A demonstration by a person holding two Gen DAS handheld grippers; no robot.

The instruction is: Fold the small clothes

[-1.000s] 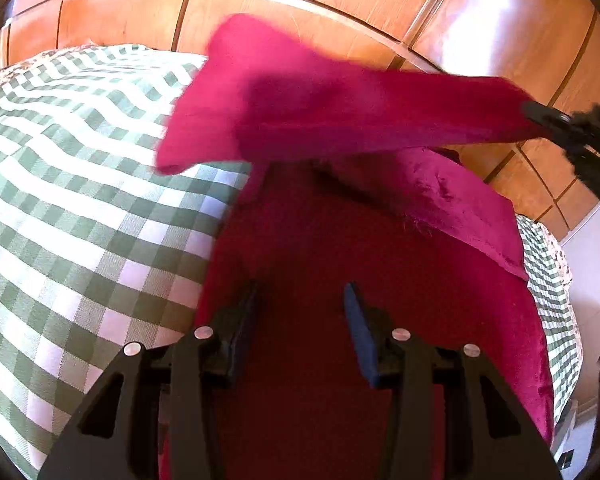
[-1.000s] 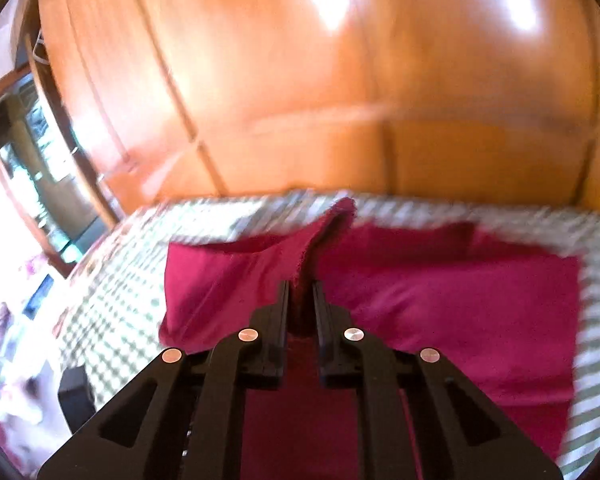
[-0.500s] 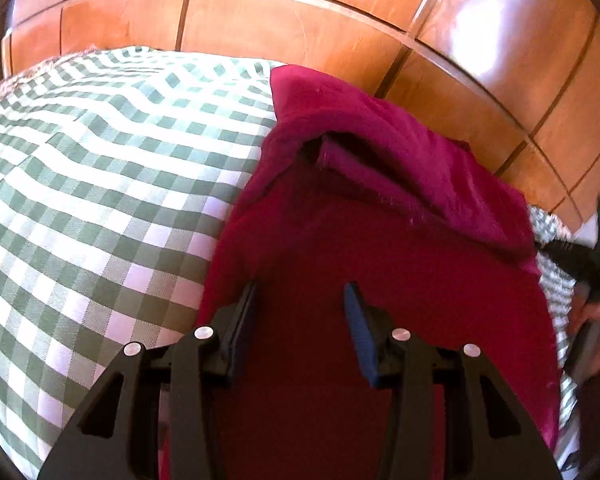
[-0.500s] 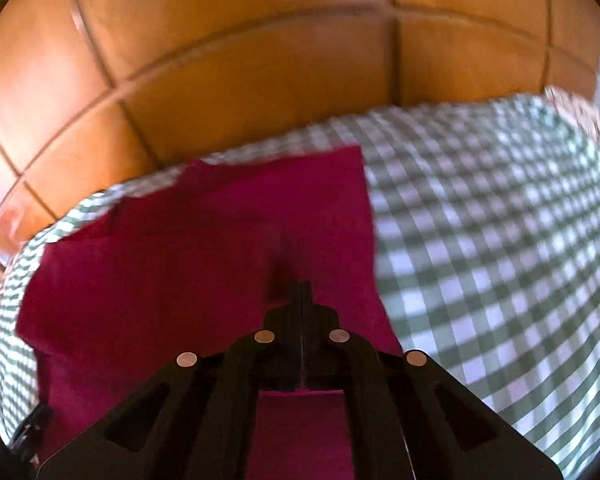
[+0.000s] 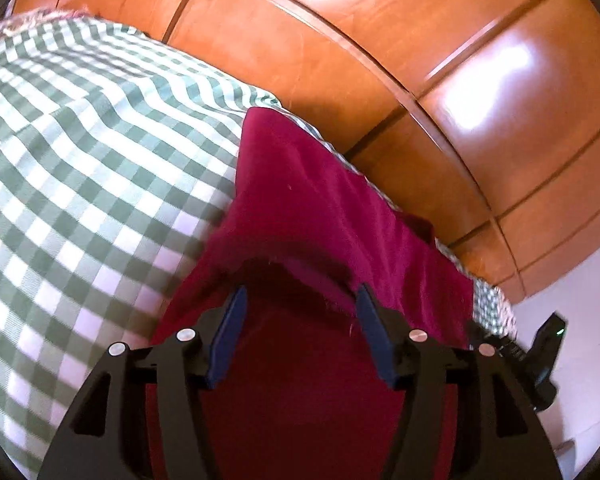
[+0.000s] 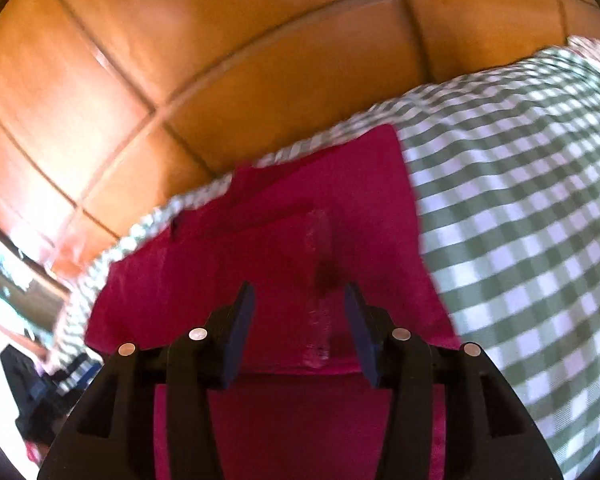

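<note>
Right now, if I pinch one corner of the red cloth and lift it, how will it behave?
Probably floppy: the red cloth lies in soft folded layers. Likely light, being thin, with a frayed edge. It may drag across the checked sheet.

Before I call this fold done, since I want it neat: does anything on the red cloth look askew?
Yes. On the crimson red cloth the folded-over top layer lies crooked: its frayed edge sags unevenly and its corners miss those beneath.
</note>
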